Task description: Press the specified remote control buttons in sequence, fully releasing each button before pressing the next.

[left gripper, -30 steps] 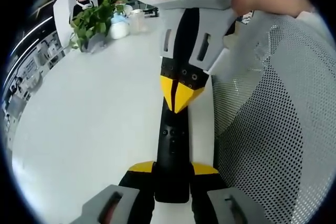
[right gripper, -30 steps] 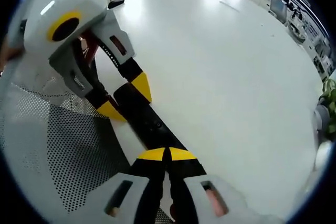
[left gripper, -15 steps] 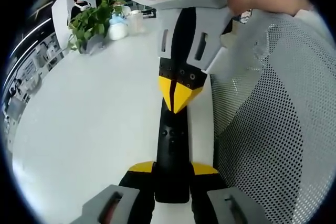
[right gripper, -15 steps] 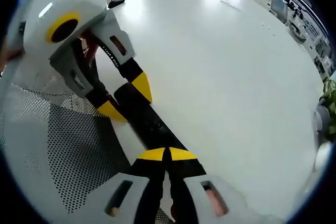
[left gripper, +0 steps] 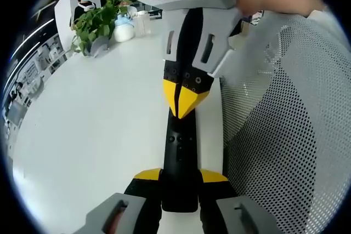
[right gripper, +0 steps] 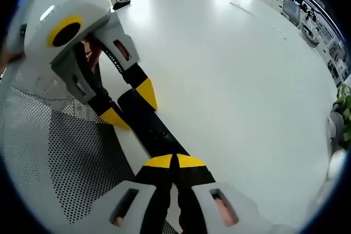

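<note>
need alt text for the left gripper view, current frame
A black remote control lies on a white table, clamped at its near end between the left gripper's yellow-tipped jaws, while the right gripper points its shut yellow tips down at the remote's far end. A perforated chair back sits to the right; a potted plant stands at the table's far side.

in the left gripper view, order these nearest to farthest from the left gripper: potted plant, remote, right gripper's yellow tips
1. remote, clamped between the left gripper jaws.
2. right gripper's yellow tips, over the remote's far end, middle of view.
3. potted plant, far across the white table, upper left.
</note>
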Motion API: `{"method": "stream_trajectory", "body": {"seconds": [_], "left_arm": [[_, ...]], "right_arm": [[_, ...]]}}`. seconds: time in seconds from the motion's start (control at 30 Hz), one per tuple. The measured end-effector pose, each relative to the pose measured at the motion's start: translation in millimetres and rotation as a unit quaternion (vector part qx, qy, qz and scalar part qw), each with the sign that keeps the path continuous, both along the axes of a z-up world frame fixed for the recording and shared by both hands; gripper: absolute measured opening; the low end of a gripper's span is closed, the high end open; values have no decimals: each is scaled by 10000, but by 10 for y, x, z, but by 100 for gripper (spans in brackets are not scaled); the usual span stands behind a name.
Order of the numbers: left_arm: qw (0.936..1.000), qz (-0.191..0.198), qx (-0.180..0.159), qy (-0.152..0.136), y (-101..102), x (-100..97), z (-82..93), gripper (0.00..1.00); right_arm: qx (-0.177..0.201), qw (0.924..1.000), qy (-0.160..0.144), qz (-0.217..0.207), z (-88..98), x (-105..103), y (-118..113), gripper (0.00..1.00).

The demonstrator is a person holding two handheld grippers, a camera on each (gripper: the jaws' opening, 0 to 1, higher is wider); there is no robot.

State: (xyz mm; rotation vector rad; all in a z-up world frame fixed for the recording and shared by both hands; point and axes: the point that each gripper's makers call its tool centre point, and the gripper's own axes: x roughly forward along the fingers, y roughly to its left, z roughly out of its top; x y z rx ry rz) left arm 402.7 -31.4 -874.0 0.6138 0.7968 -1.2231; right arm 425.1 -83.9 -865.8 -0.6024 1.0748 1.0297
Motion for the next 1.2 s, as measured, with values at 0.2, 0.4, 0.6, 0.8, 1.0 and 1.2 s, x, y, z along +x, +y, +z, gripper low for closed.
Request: {"method": "stream_trajectory", "body": {"seconds": [0.2, 0.4, 0.6, 0.8, 1.0, 1.2], "left_arm": [[10000, -5, -10, -4, -9, 0, -1, 24], [10000, -12, -16, -3, -12, 1, -3, 24], [10000, -20, -18, -7, -22, 1, -3, 25], [10000, 6, -21, -1, -19, 1, -4, 25], [10000, 38, -29, 3, -23, 3, -3, 25], [10000, 56, -30, 4, -26, 5, -1, 25]], "right_arm": [[5, 9999, -162, 60, -4, 44, 39, 0], [33, 9998, -194, 60, -6, 53, 55, 0], [90, 9998, -180, 70, -9, 44, 83, 0], [102, 9998, -184, 54, -10, 46, 85, 0], [72, 9994, -296, 156, -18, 49, 91, 0], [226, 9996, -162, -90, -19, 63, 79, 0]]}}
